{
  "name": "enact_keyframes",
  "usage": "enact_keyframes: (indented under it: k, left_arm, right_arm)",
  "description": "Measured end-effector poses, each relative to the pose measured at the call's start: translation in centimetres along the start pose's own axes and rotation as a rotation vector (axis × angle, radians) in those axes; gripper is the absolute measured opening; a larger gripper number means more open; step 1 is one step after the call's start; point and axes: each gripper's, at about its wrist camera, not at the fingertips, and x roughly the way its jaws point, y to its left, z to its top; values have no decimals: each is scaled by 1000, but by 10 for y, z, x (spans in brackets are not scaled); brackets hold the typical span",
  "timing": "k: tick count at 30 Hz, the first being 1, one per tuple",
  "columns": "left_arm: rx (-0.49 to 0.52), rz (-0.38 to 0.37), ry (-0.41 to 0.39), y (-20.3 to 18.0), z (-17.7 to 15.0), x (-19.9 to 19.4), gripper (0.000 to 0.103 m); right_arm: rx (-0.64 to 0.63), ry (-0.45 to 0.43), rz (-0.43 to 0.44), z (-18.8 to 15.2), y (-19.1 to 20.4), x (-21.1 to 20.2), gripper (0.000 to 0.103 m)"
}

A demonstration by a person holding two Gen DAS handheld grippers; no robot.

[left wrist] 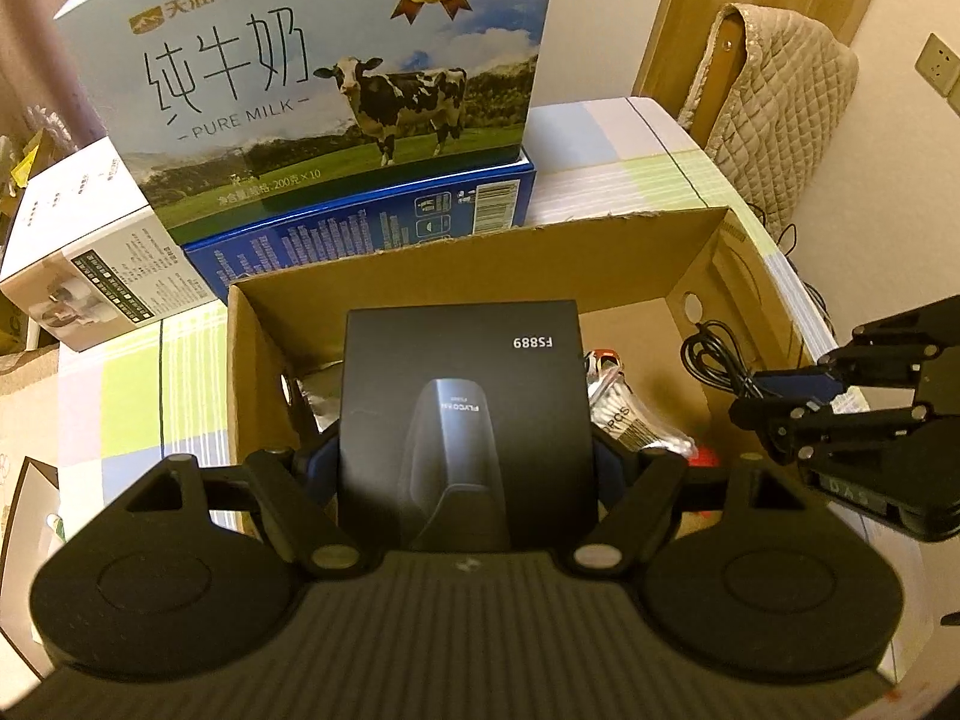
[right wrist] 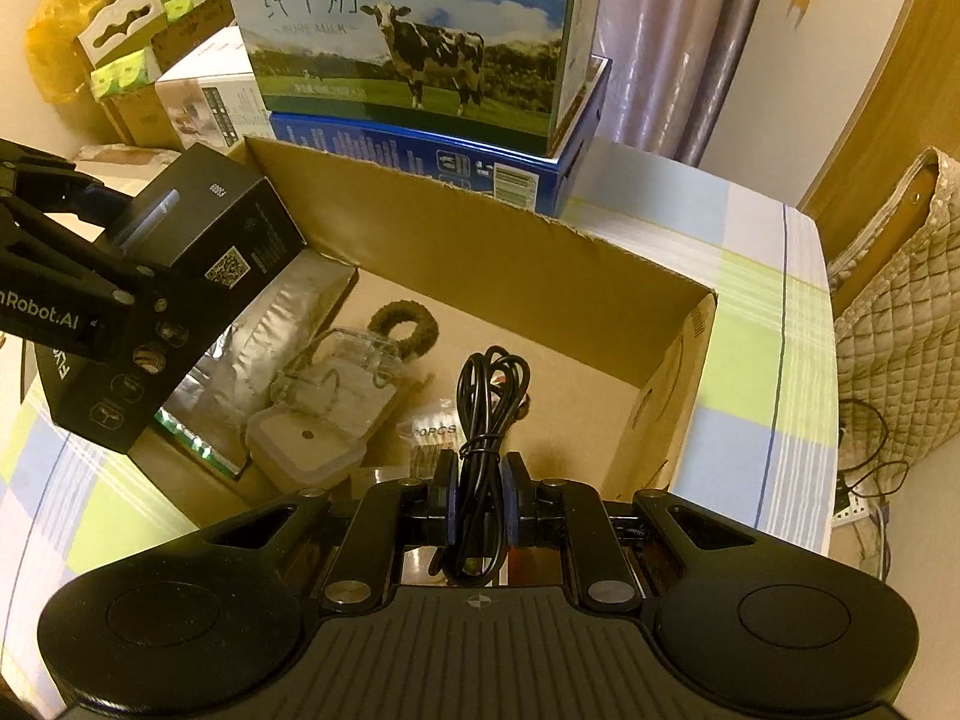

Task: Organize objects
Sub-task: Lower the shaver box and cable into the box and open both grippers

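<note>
The left gripper (left wrist: 465, 456) has its fingers spread wide and pinching a black box (left wrist: 462, 420) by its two sides; the lid shows a shaver-like outline and the code FS889, printed upside down from this camera. The box hangs over the near left part of an open cardboard carton (left wrist: 480, 264) that sits on a worktop (left wrist: 630, 180) covered in a checked cloth of green, blue and white. From the right wrist camera the same black box (right wrist: 198, 264) is tilted above the carton's (right wrist: 480, 252) left corner, with the left gripper (right wrist: 129, 270) clamped on it.

The right gripper (right wrist: 480, 495) has its fingers pressed together on a bundled black cable (right wrist: 489, 414), whose loops stick up ahead of the pads over the carton's floor. In the left wrist view the right gripper (left wrist: 774, 390) sits at the carton's right side with the cable (left wrist: 714, 360) dangling inside.

Lying in the carton are a silver foil pouch (right wrist: 270, 336), a clear plastic container (right wrist: 318, 414), a brown ring (right wrist: 405, 327) (its material is hard to tell) and a packet of cotton swabs (right wrist: 432, 432).

Behind the carton a milk case (left wrist: 312, 78) with a cow on it stands on a blue box (left wrist: 372, 228), and a white box (left wrist: 84, 240) lies to their left. A quilted cover (left wrist: 774, 114) drapes a chair at the right.
</note>
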Motion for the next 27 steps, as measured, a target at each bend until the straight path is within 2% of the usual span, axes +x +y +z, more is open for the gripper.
enact_keyframes:
  k: [12,14,27]
  left_arm:
    - [-1,5,-12,-2,3,16,77]
    - [-13,23,-30,-2,2,17,87]
    - [6,43,-9,0,-2,20,87]
  right_arm:
    - [9,9,-1,-2,-5,11,11]
    - [7,12,-2,-2,-4,12,11]
    - [7,12,-6,-1,-2,12,11]
